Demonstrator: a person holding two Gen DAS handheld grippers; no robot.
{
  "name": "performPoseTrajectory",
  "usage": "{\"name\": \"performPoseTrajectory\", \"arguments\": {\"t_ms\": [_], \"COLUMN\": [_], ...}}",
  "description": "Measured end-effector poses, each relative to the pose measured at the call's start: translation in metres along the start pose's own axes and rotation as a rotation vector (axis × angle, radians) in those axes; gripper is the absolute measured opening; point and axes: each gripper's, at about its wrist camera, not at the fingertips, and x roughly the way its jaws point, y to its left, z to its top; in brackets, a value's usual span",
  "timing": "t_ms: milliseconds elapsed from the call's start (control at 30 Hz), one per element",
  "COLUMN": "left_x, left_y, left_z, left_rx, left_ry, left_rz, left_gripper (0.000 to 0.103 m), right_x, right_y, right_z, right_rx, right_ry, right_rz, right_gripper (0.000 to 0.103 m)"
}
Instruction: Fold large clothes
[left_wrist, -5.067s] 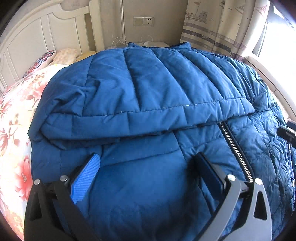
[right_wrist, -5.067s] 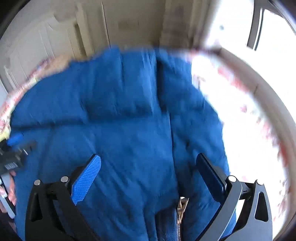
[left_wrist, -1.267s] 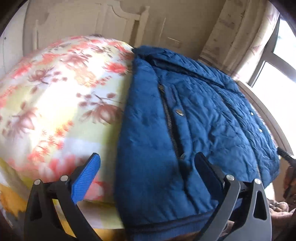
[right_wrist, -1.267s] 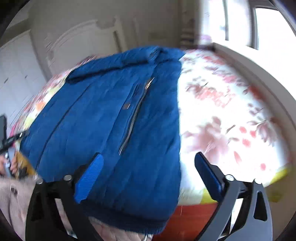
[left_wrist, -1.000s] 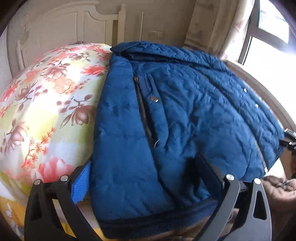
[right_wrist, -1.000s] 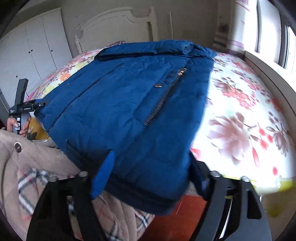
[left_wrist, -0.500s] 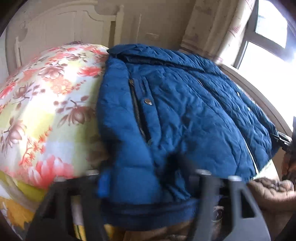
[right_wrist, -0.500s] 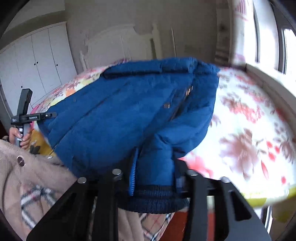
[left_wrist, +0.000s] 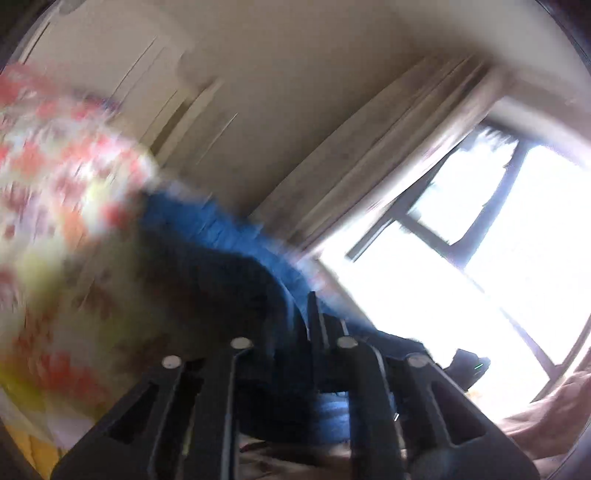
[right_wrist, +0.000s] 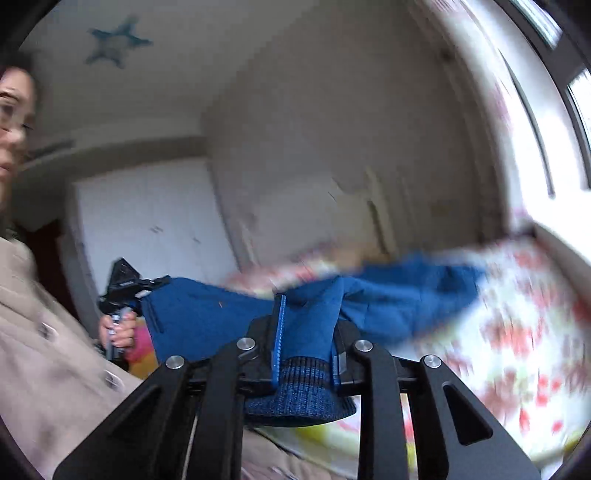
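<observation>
Left wrist view, left to right, all places given against the jacket:

- Bedspread (left_wrist: 55, 206) — floral, red and yellow on white, heavily blurred; lies to the left of and under the jacket
- Headboard (left_wrist: 122, 88) — pale panelled wood, above the jacket's far end
- Jacket (left_wrist: 221, 258) — blue quilted, raised off the bedspread at its near end, far end blurred against the wall
- Left gripper (left_wrist: 291, 347) — clenched on the jacket's near edge; dark cloth fills the narrow gap between the two fingers
- Curtain (left_wrist: 369, 155) — beige, above and right of the jacket
- Window (left_wrist: 480, 258) — dark frame, overexposed, right of the jacket

Right wrist view, left to right:

- Person (right_wrist: 40, 332) — beige buttoned coat, face at the frame's left edge, standing left of the jacket
- Left gripper (right_wrist: 125, 288) — black, in the person's hand (right_wrist: 120, 330), touching the jacket's left corner; its finger gap cannot be made out in this view
- Wardrobe (right_wrist: 147, 221) — white doors, behind the jacket's left part
- Jacket (right_wrist: 221, 314) — stretched between the two grippers, sagging toward the bedspread (right_wrist: 517, 314) on the right
- Right gripper (right_wrist: 306, 332) — clamped on the jacket's dark ribbed hem, blue padded cloth bunched between the finger pads (right_wrist: 279, 332)
- Window (right_wrist: 554, 110) — bright, upper right of the jacket
</observation>
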Motion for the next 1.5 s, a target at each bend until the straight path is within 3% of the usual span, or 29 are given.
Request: {"name": "performPoseTrajectory", "arguments": {"t_ms": [133,200,267,333,400,467,567,600,633,667,700,800,900,967,1100,1233,1300,1333,1400,1433,1500], "left_x": [-0.039,-0.042,-0.034,-0.015,0.018,0.052,0.121,0.132,0.141,0.143,0.138,0.124,0.122,0.126,0.172,0.224,0.242,0.249,0.253,0.247,0.233], "left_y": [-0.037,-0.047,-0.049,-0.042,-0.022,0.005,0.071,0.088,0.107,0.126,0.135,0.153,0.153,0.145,0.123,0.121,0.132,0.138,0.148,0.143,0.128], "left_z": [0.023,0.032,0.042,0.051,0.067,0.081,0.088,0.085,0.079,0.072,0.066,0.055,0.056,0.058,0.069,0.07,0.065,0.06,0.048,0.046,0.046], "left_rx": [0.063,0.073,0.084,0.046,-0.013,-0.068,-0.225,-0.271,-0.328,-0.386,-0.41,-0.413,-0.32,-0.256,-0.065,0.064,0.064,0.061,0.055,0.084,0.145], "left_ry": [-0.124,-0.155,-0.163,-0.161,-0.156,-0.128,-0.019,0.013,0.035,0.034,0.025,0.028,0.093,0.159,0.27,0.384,0.433,0.455,0.468,0.421,0.344], "left_rz": [-0.163,-0.223,-0.212,-0.192,-0.134,-0.004,0.271,0.318,0.385,0.475,0.51,0.571,0.591,0.58,0.538,0.58,0.589,0.586,0.56,0.555,0.535], "left_gripper": [0.011,0.011,0.011,0.01,0.011,0.011,0.023,0.038,0.058,0.063,0.064,0.068,0.071,0.079,0.093,0.093,0.088,0.064,0.03,0.016,0.007], "right_x": [-0.023,-0.022,-0.003,0.03,0.077,0.121,0.176,0.183,0.18,0.176,0.168,0.142,0.146,0.158,0.193,0.22,0.226,0.223,0.217,0.215,0.213], "right_y": [0.033,0.037,0.034,0.021,-0.015,-0.056,-0.118,-0.135,-0.145,-0.153,-0.158,-0.159,-0.161,-0.166,-0.183,-0.193,-0.19,-0.185,-0.168,-0.158,-0.133], "right_z": [0.039,0.052,0.065,0.075,0.084,0.082,0.057,0.046,0.03,0.021,0.015,0.001,0.003,0.004,0.001,-0.014,-0.03,-0.033,-0.035,-0.034,-0.025], "right_rx": [-0.082,-0.084,-0.086,-0.068,0.033,0.152,0.328,0.409,0.475,0.515,0.534,0.496,0.341,0.265,0.192,0.191,0.151,0.131,0.047,0.001,-0.11], "right_ry": [-0.155,-0.197,-0.192,-0.145,-0.071,0.037,0.222,0.249,0.267,0.266,0.243,0.192,0.303,0.357,0.47,0.575,0.591,0.56,0.503,0.483,0.456], "right_rz": [0.124,0.144,0.093,-0.018,-0.155,-0.302,-0.46,-0.462,-0.466,-0.465,-0.461,-0.473,-0.607,-0.608,-0.568,-0.538,-0.552,-0.559,-0.601,-0.624,-0.664], "right_gripper": [0.024,0.024,0.024,0.024,0.024,0.026,0.033,0.05,0.06,0.084,0.095,0.095,0.095,0.095,0.095,0.09,0.055,0.048,0.023,0.021,0.014]}}
